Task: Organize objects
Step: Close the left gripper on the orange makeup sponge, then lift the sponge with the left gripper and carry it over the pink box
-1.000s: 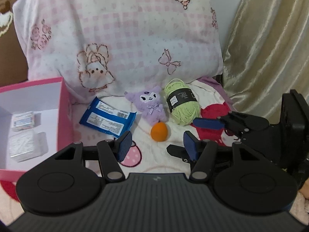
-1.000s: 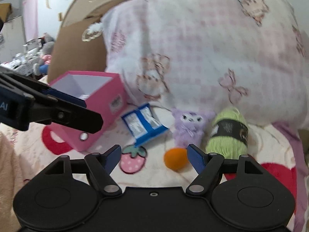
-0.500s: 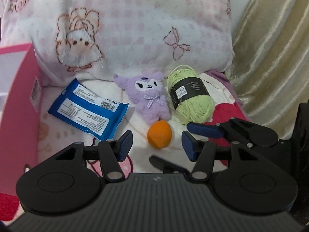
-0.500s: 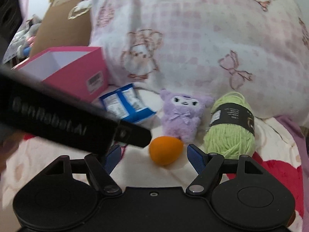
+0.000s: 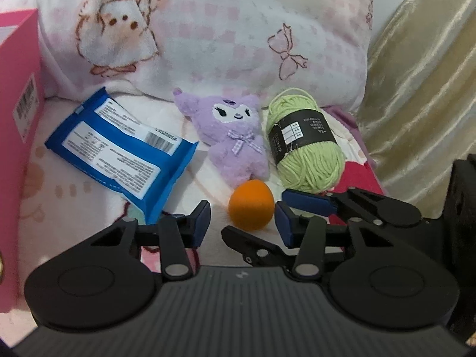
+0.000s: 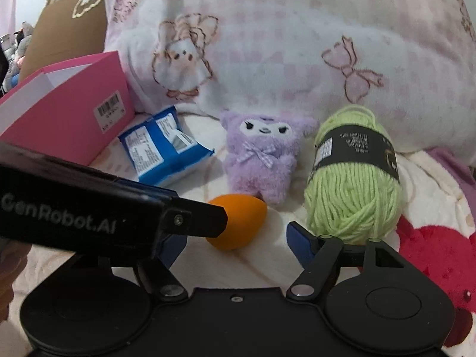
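An orange egg-shaped sponge (image 5: 251, 205) lies on the blanket, just ahead of both open grippers; it also shows in the right wrist view (image 6: 241, 223). Behind it sit a purple plush toy (image 5: 235, 142), a green yarn ball (image 5: 303, 148) and a blue packet (image 5: 122, 148). My left gripper (image 5: 242, 223) is open and empty. My right gripper (image 6: 238, 244) is open and empty; its fingers (image 5: 306, 202) reach in from the right beside the sponge. The left gripper's finger (image 6: 190, 217) crosses the right wrist view and touches or overlaps the sponge.
A pink box (image 5: 17, 119) stands at the left; it also shows in the right wrist view (image 6: 68, 113). A large pink-checked pillow (image 5: 223, 29) backs the objects. A gold curtain (image 5: 422, 89) hangs at the right.
Both grippers have moved forward toward the orange sponge, which now sits close between their fingertips. The pink box has slid out to the left edge of the left wrist view.
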A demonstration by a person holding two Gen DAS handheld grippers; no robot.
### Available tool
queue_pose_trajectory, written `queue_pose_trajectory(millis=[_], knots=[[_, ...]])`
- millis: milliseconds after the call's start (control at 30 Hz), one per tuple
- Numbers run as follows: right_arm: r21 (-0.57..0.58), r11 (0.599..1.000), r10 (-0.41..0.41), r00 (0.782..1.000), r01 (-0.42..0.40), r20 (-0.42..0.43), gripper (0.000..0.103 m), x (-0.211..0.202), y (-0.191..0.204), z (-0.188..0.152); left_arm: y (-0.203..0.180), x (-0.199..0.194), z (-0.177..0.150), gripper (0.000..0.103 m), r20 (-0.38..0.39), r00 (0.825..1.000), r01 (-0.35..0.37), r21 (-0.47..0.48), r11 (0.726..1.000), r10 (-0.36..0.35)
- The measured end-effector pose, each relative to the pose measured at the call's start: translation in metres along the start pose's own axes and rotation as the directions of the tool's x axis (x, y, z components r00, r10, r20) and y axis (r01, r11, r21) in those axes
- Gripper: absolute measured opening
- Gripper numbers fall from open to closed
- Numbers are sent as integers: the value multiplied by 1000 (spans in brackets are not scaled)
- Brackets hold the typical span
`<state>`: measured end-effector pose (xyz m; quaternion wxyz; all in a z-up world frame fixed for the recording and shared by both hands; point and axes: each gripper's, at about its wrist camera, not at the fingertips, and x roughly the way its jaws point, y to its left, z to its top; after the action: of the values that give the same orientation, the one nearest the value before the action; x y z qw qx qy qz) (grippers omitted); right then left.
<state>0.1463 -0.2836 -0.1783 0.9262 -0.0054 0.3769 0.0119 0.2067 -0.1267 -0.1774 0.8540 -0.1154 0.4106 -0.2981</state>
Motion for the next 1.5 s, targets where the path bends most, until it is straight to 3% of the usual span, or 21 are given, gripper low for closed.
queue_pose_trajectory(millis=[100,333,800,1500], knots=[[20,1000,11,1000,-11,-13,71,3,-3,-1,1,3,0,42,1,1000,7,-5,1000,-7],[-4,1000,30,1000,-30,-7,51,6,0,0,1,6,-2,34,10,1000,25,-11,1000,-25],[-113,994,7,1000,-10,-25,48,2,13,-3,-3,4,-7,32,3,1000,0,4,1000,0],[-223,971,67,994,-85,-85,48,-21,44,-9,-13,-30,-16,28,-114,990,-84,-31,996,80]])
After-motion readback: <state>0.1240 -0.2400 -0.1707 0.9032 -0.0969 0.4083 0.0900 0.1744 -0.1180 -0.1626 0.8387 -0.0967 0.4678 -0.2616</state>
